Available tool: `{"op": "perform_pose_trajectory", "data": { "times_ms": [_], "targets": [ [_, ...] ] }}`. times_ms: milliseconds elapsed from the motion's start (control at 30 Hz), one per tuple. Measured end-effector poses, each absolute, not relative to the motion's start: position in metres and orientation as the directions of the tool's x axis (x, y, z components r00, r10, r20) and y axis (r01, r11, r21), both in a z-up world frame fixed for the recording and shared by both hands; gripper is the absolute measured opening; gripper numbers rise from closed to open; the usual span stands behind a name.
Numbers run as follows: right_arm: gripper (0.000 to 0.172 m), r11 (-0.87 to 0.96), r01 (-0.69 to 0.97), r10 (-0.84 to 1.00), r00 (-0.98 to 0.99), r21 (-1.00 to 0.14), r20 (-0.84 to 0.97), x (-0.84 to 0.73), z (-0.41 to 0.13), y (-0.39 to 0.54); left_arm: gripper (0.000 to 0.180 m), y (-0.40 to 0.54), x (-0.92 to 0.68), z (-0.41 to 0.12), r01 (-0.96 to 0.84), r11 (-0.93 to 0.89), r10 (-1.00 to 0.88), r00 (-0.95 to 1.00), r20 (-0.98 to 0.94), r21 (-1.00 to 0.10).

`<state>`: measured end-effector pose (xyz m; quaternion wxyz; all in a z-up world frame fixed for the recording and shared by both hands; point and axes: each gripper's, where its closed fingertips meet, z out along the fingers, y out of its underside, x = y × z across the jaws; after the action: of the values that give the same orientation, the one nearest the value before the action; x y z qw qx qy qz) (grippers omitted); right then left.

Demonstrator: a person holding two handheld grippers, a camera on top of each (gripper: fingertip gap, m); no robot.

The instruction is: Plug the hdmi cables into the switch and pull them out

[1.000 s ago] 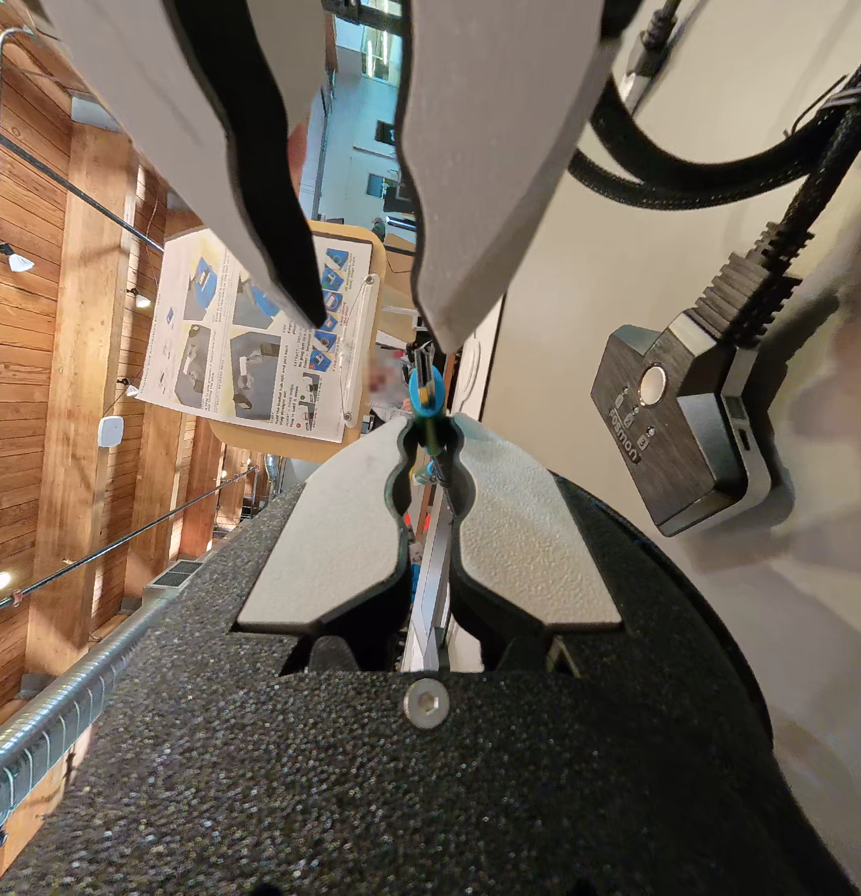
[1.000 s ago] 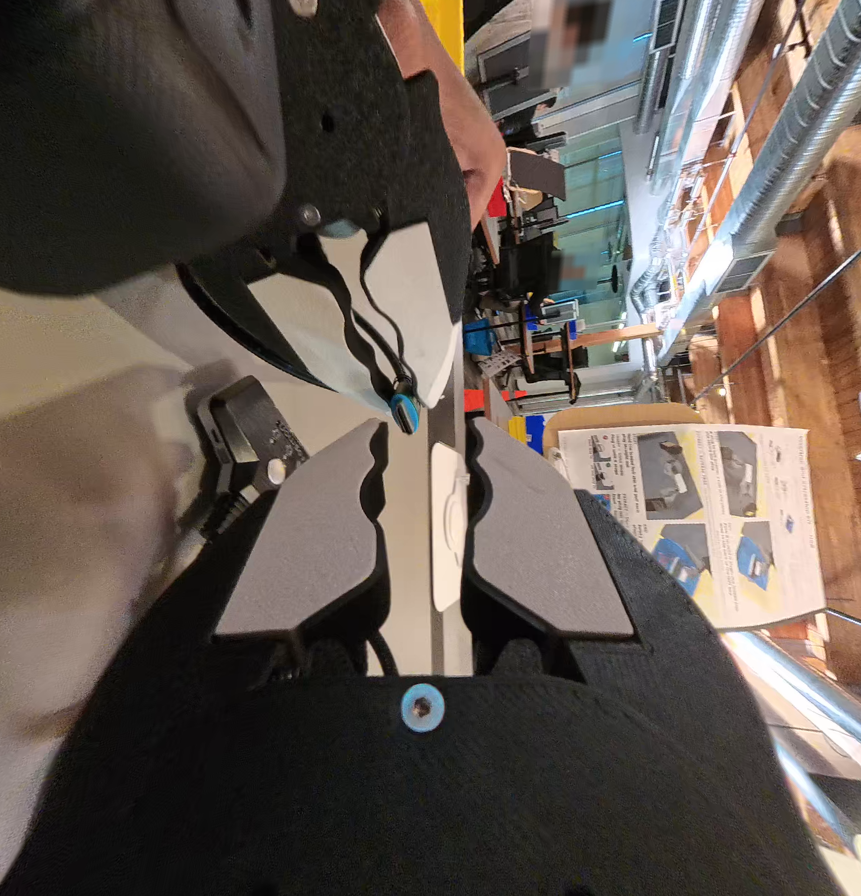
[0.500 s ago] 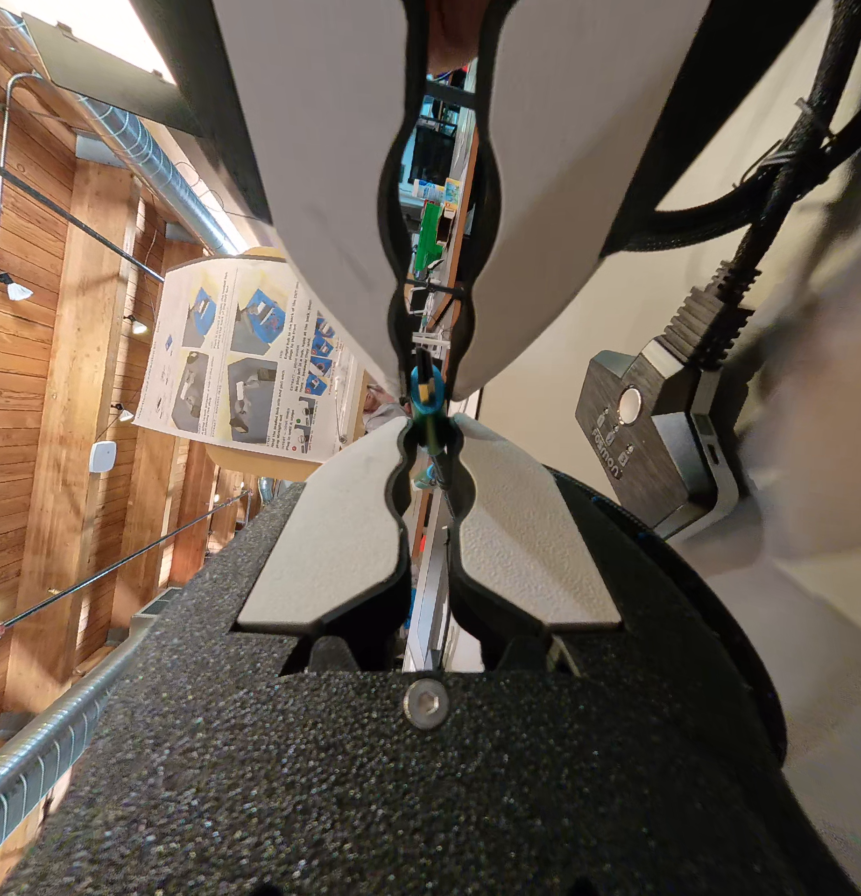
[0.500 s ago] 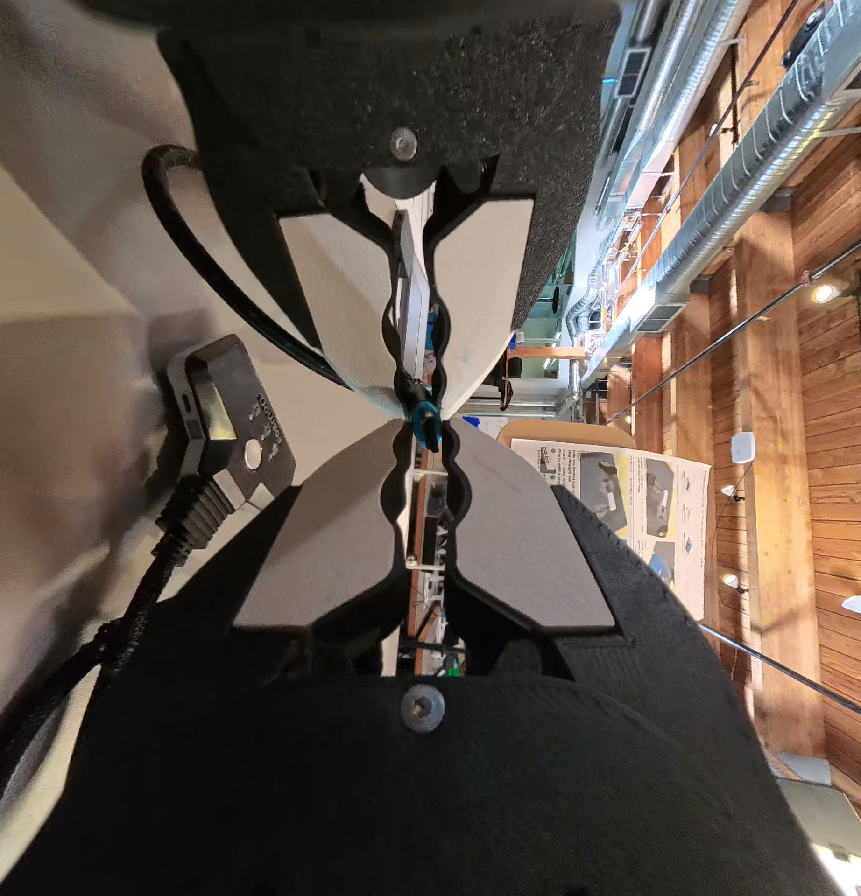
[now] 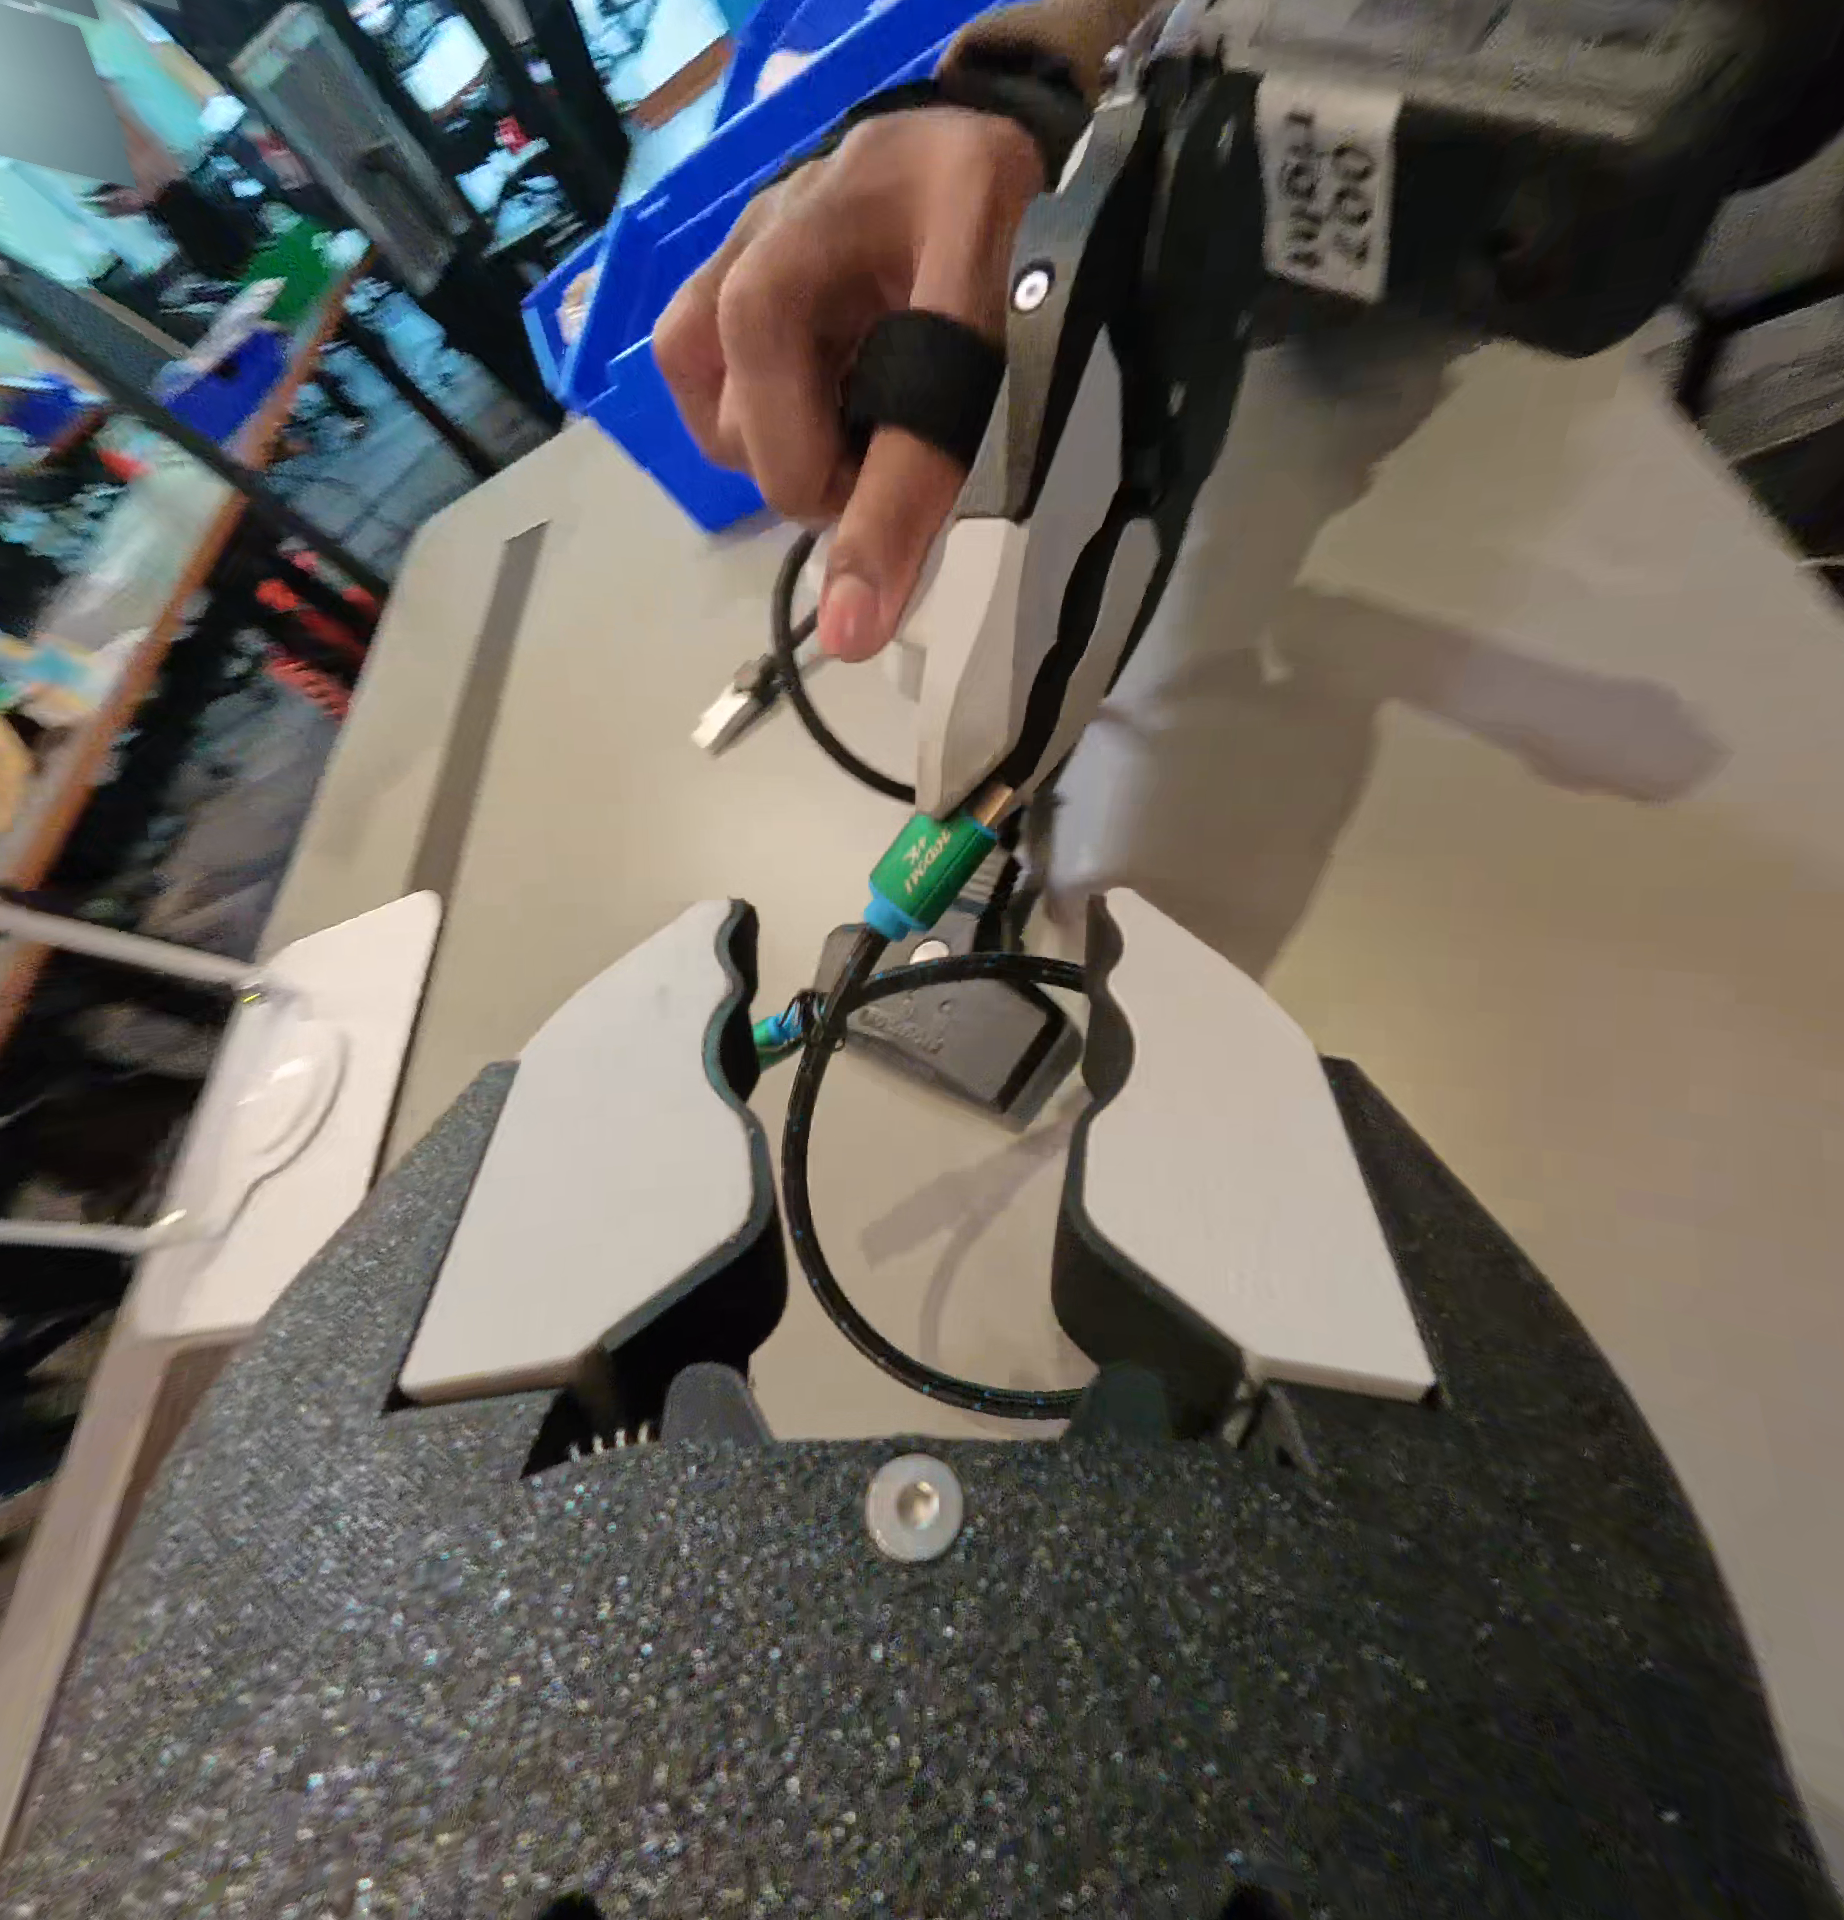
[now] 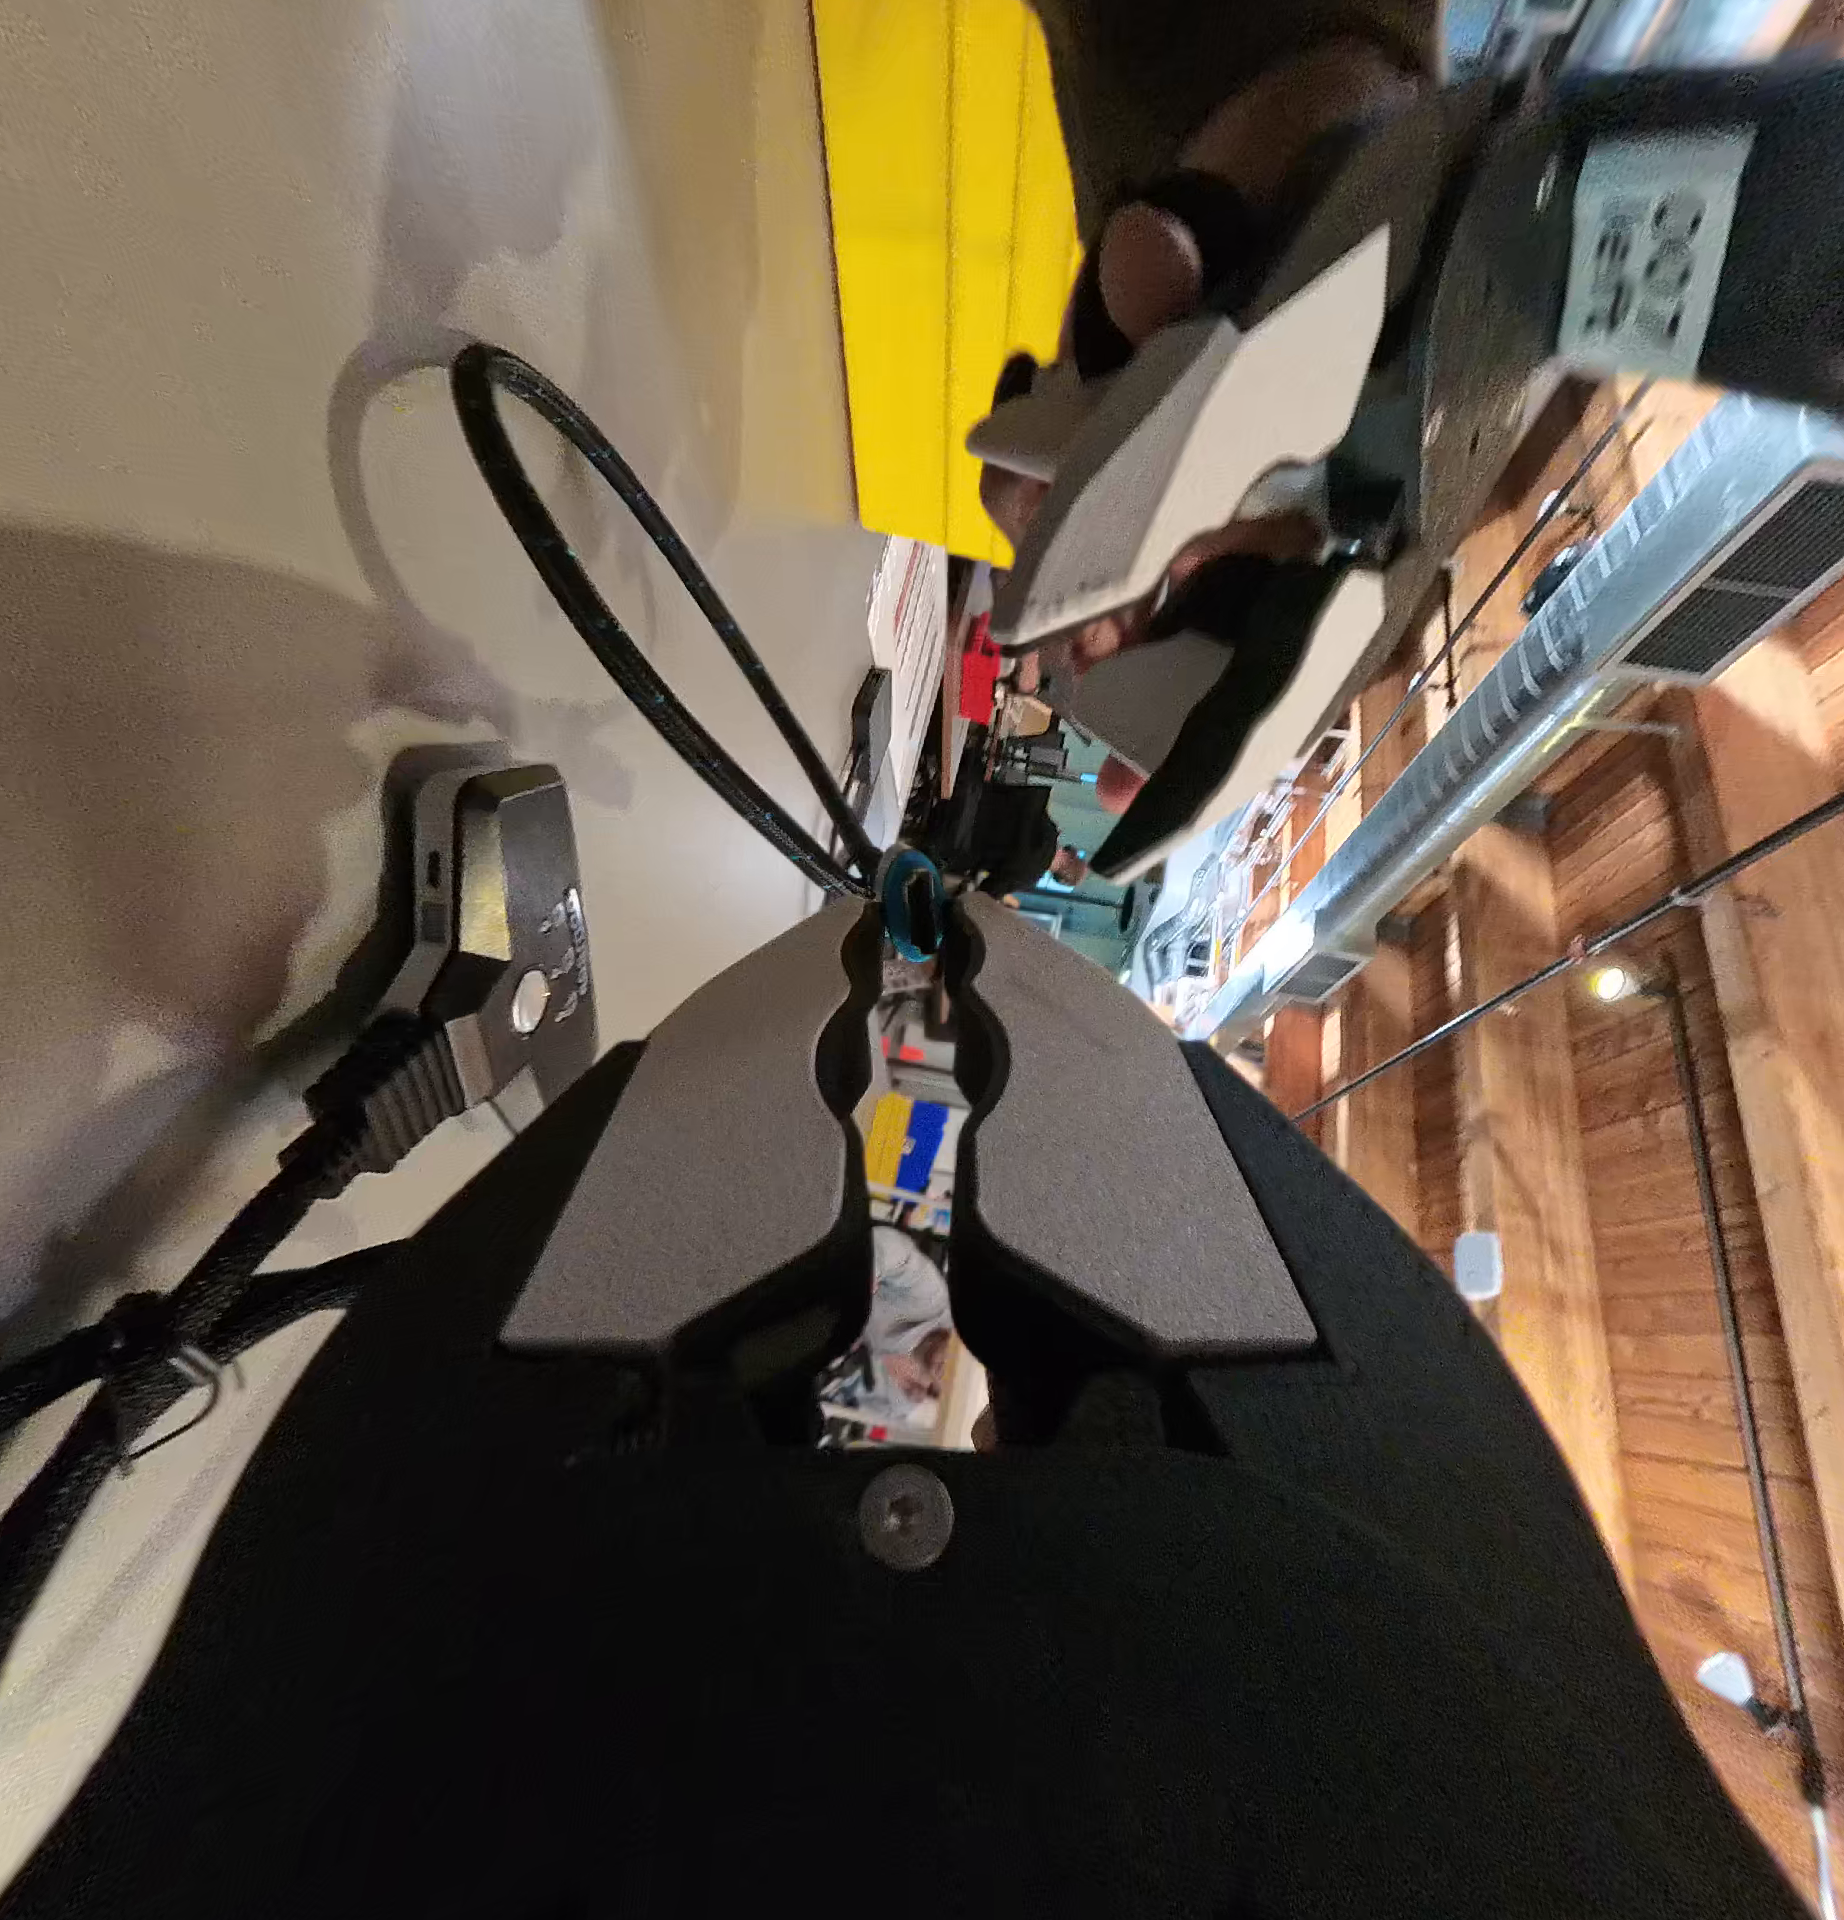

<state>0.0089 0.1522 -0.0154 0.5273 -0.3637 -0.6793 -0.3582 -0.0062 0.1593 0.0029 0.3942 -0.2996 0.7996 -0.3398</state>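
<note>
My left gripper point(image 5: 918, 920) is open, its fingers wide apart above the table point(image 5: 1520, 1039). A loop of thin black braided cable point(image 5: 824, 1195) hangs between them without being pinched. The cable ends in a green plug point(image 5: 923, 868) with a blue collar. My right gripper point(image 5: 975, 800), with a hand on it, is shut on that plug's tip. In the right wrist view my right gripper point(image 6: 910, 914) grips the plug point(image 6: 913, 904) at its fingertips, and the left gripper point(image 6: 1157, 623) shows open at the upper right. A black adapter box point(image 5: 959, 1039) lies on the table just beyond the left fingers.
The adapter box point(image 6: 513, 935) has a thick black cable point(image 6: 170, 1299) plugged into it. A silver plug on a black lead point(image 5: 726, 717) lies farther off. Blue bins point(image 5: 689, 312) stand at the table's far edge, and a white plate point(image 5: 305, 1091) sits at the left. A yellow surface point(image 6: 939, 260) borders the table.
My left gripper opened and let go of the plug, then drew back and tilted down toward the table. My right gripper closed on the plug and still holds it.
</note>
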Motion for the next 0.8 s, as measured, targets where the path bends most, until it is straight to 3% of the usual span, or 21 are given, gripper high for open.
{"op": "perform_pose_trajectory", "data": {
  "times_ms": [167,333,500,633,733,800],
  "targets": [
    [0.011,0.558,0.807,0.055,-0.266,0.191,0.962,-0.005,-0.004,0.146,0.058,0.151,-0.002,0.012,-0.213,0.542,-0.674,-0.688,-0.269,-0.813],
    [0.011,0.602,0.753,-0.013,-0.324,0.266,0.946,-0.011,0.007,0.142,0.041,0.142,-0.006,-0.007,-0.297,0.564,-0.575,-0.811,-0.109,-0.770],
    [0.011,0.596,0.758,-0.026,-0.311,0.264,0.950,-0.005,0.005,0.149,0.021,0.144,-0.001,-0.026,-0.302,0.560,-0.608,-0.783,-0.135,-0.772],
    [0.011,0.550,0.811,0.003,-0.241,0.199,0.971,0.004,0.000,0.163,0.020,0.155,0.005,-0.031,-0.330,0.458,-0.713,-0.691,-0.119,-0.825],
    [0.007,0.476,0.875,0.079,-0.140,0.086,0.987,0.017,0.006,0.176,0.020,0.170,0.002,-0.043,-0.390,0.431,-0.770,-0.629,-0.107,-0.813],
    [0.009,0.379,0.924,0.192,-0.027,-0.049,0.981,0.032,0.010,0.187,0.020,0.182,-0.001,-0.053,-0.440,0.391,-0.815,-0.573,-0.082,-0.808]
  ]
}}
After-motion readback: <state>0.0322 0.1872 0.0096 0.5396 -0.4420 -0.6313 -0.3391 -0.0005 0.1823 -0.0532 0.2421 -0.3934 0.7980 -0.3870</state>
